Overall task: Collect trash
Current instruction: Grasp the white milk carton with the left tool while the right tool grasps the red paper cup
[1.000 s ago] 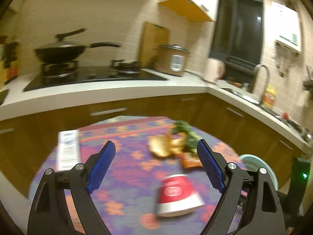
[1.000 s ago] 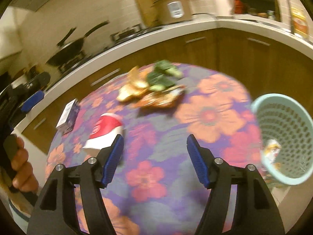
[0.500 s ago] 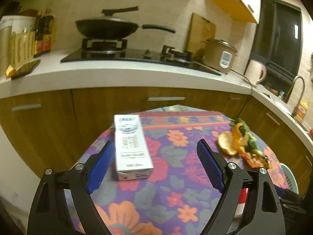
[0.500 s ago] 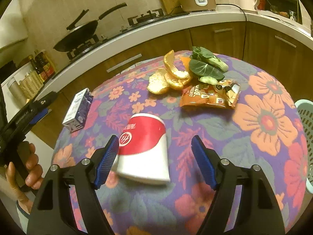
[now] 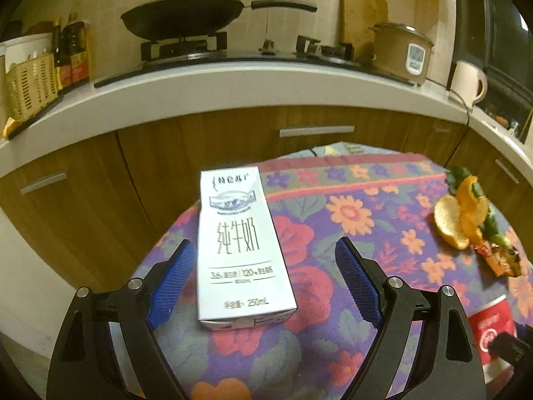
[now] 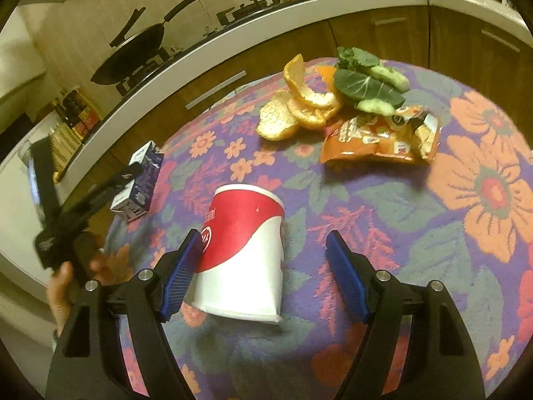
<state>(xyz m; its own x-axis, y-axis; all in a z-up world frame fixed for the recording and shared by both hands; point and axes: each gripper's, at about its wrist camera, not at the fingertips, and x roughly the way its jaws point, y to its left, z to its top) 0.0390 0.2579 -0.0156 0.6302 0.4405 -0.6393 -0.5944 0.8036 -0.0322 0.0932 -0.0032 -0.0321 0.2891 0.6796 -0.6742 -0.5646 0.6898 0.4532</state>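
Note:
A white milk carton [image 5: 238,246] lies flat on the flowered round table [image 5: 366,226]. My left gripper [image 5: 263,276] is open with the carton's near end between its blue pads, apart from both. A crushed red and white paper cup [image 6: 246,250] lies on its side. My right gripper [image 6: 265,270] is open around the cup's near end; the left pad is close to the cup. Orange peel [image 6: 299,106], green leaves [image 6: 366,83] and an orange snack wrapper [image 6: 379,133] lie further back. The carton [image 6: 138,180] and left gripper also show in the right wrist view.
A white kitchen counter [image 5: 233,86] with wooden cabinets curves behind the table. On it stand a wok on a stove [image 5: 183,16], a rice cooker [image 5: 403,53], a kettle [image 5: 469,81] and sauce bottles [image 5: 71,53]. The table edge is near the carton's left side.
Both grippers have moved forward and lower. The left one has closed in around the carton; the right one has come around the cup. The basket has left the right view.

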